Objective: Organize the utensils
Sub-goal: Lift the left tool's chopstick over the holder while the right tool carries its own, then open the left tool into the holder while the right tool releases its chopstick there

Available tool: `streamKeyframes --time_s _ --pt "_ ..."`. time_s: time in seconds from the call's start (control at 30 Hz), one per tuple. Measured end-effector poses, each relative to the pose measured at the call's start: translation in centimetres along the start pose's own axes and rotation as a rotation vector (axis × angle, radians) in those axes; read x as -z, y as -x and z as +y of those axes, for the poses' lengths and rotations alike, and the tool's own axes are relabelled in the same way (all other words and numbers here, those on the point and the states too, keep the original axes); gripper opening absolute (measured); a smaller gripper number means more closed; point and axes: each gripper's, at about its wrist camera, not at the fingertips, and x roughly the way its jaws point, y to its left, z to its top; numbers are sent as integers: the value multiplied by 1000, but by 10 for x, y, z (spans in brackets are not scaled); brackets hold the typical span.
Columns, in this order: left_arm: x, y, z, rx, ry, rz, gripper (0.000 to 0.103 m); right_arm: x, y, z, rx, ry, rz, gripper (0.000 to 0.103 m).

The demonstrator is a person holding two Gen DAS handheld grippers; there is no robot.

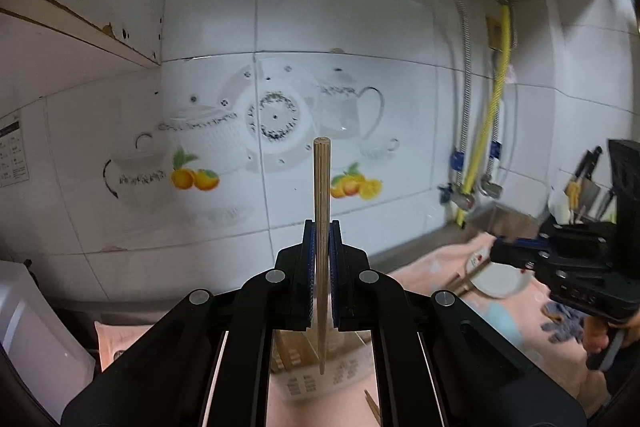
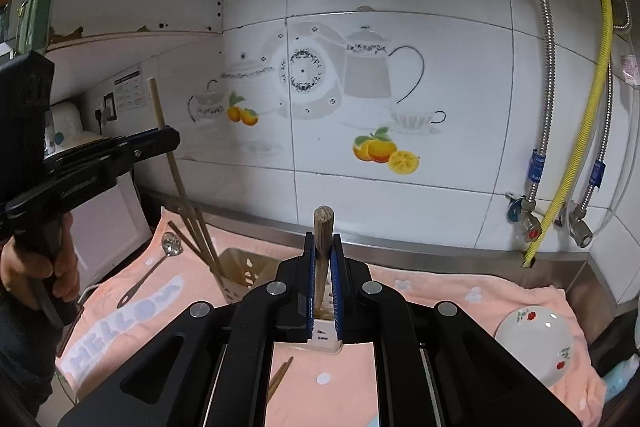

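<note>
My left gripper [image 1: 322, 227] is shut on a pale wooden chopstick [image 1: 322, 183] that stands upright, its lower tip hanging over the perforated utensil holder [image 1: 320, 375]. From the right wrist view, that left gripper [image 2: 170, 139] is up at the left, and its chopstick [image 2: 162, 115] slants down to the holder's [image 2: 240, 267] left side, where other chopsticks lean. My right gripper [image 2: 323, 239] is shut on a darker brown chopstick [image 2: 323, 223], upright above the holder's near part. In the left wrist view the right gripper [image 1: 500, 253] shows at the right.
A pink towel [image 2: 440, 299] covers the counter. On it lie a metal ladle [image 2: 170, 243], loose chopsticks [image 2: 280, 375] and a white flowered bowl [image 2: 536, 343]. A yellow hose [image 2: 600, 67] and valves hang at the right, and a white appliance [image 2: 108, 227] stands at the left.
</note>
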Motion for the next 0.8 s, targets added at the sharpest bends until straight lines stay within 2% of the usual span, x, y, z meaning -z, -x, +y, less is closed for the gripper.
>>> streamKeyframes --time_s 0.17,0.4,0.57,0.67,0.8 --pt "3 -24 11 -34 20 16 5 -2 -16 -3 7 -2 16 7" --pt "33 -56 27 -41 60 87 5 14 -46 2 6 13 65 7" --pt "51 -63 35 -38 79 127 6 29 -64 2 -6 -3 103 7" --pt "55 -61 35 -38 80 129 13 36 -71 2 -15 -13 123 7" --pt "57 -51 35 -46 82 115 32 41 -74 0 -6 -24 124 9"
